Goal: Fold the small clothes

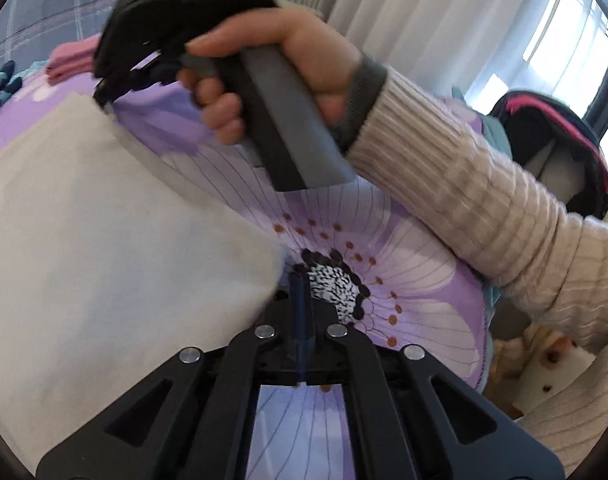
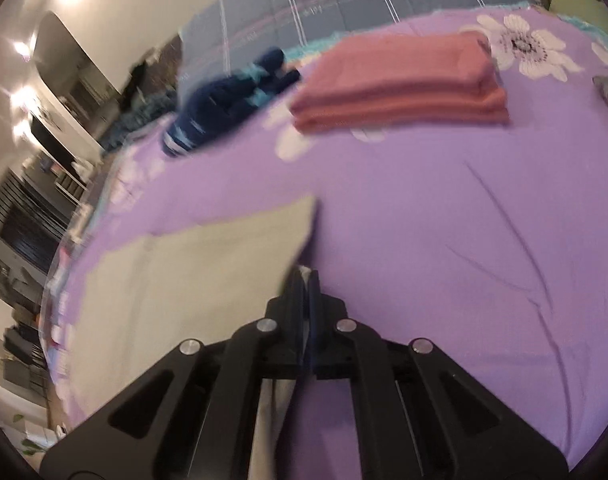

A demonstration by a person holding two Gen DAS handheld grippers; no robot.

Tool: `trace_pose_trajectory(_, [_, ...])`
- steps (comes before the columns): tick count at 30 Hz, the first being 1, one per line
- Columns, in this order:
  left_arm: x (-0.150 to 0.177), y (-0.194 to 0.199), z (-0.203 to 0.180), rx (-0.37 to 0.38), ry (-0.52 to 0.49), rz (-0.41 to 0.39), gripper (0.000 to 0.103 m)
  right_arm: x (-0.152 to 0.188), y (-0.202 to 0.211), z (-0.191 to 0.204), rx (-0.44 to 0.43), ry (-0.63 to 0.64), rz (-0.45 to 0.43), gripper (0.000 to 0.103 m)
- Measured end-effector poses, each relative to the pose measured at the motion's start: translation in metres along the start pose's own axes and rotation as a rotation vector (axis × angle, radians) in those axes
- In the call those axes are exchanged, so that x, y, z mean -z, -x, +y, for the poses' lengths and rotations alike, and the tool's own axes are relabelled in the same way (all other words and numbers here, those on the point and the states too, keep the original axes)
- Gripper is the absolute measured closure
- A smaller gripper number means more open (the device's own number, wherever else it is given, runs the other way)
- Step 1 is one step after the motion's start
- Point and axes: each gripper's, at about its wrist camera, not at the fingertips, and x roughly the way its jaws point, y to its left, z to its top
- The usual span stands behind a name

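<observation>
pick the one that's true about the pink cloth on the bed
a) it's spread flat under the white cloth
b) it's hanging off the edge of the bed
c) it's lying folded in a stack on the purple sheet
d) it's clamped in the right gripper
c: the pink cloth lies as a layered folded stack on the purple sheet, apart from the right gripper, whose jaws are shut on the white cloth.

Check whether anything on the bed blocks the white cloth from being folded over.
Nothing visible does. The white cloth lies on bare purple sheet; the pink folded stack and navy garment sit well beyond it.
</observation>
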Motion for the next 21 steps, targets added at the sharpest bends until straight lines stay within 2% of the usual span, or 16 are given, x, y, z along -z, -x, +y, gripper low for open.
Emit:
trace_pose_trajectory(3, [0.003,0.008,-0.007,-0.033,-0.025,-0.027,0.103,0.006,-0.005,-0.010,-0.037,-0.024,0.006,0.101])
trace_pose_trajectory(4, [0.003,0.014,-0.009,-0.069,-0.041,-0.046,0.097,0.006,-0.002,-0.010,-0.042,-0.020,0.002,0.101])
trace_pose_trajectory(5, [0.003,0.017,-0.012,-0.115,-0.063,-0.060,0.086,0.006,0.000,-0.010,-0.043,-0.014,-0.002,0.101])
trace_pose_trajectory(6, [0.003,0.020,-0.016,-0.179,-0.094,-0.076,0.062,0.006,0.001,-0.010,-0.039,-0.006,-0.005,0.101])
trace_pose_trajectory(7, [0.003,0.022,-0.019,-0.216,-0.126,-0.093,0.057,0.006,0.001,-0.009,-0.036,-0.001,-0.006,0.101])
trace_pose_trajectory(11, [-0.003,0.007,-0.027,-0.214,-0.173,-0.057,0.057,0.008,-0.005,-0.014,-0.052,-0.020,0.000,0.101])
trace_pose_trajectory(13, [-0.005,-0.008,-0.028,-0.251,-0.203,-0.024,0.056,0.008,-0.003,-0.016,-0.068,-0.029,0.001,0.101])
trace_pose_trajectory(15, [-0.010,-0.012,-0.025,-0.265,-0.201,-0.024,0.058,0.007,-0.001,-0.017,-0.086,-0.035,0.006,0.100])
trace_pose_trajectory(16, [-0.013,-0.011,-0.022,-0.281,-0.190,-0.031,0.074,0.007,-0.001,-0.018,-0.101,-0.038,0.010,0.097])
trace_pose_trajectory(17, [-0.015,-0.011,-0.019,-0.314,-0.181,-0.033,0.085,0.007,0.001,-0.019,-0.111,-0.040,0.010,0.095])
trace_pose_trajectory(18, [-0.017,-0.010,-0.013,-0.340,-0.165,-0.024,0.089,0.008,0.002,-0.019,-0.135,-0.044,0.011,0.088])
trace_pose_trajectory(19, [-0.017,-0.008,-0.006,-0.323,-0.140,-0.023,0.092,0.008,0.003,-0.019,-0.156,-0.046,0.013,0.081])
trace_pose_trajectory(21, [-0.016,-0.004,-0.001,-0.280,-0.109,-0.027,0.093,0.008,0.004,-0.015,-0.179,-0.030,0.019,0.072])
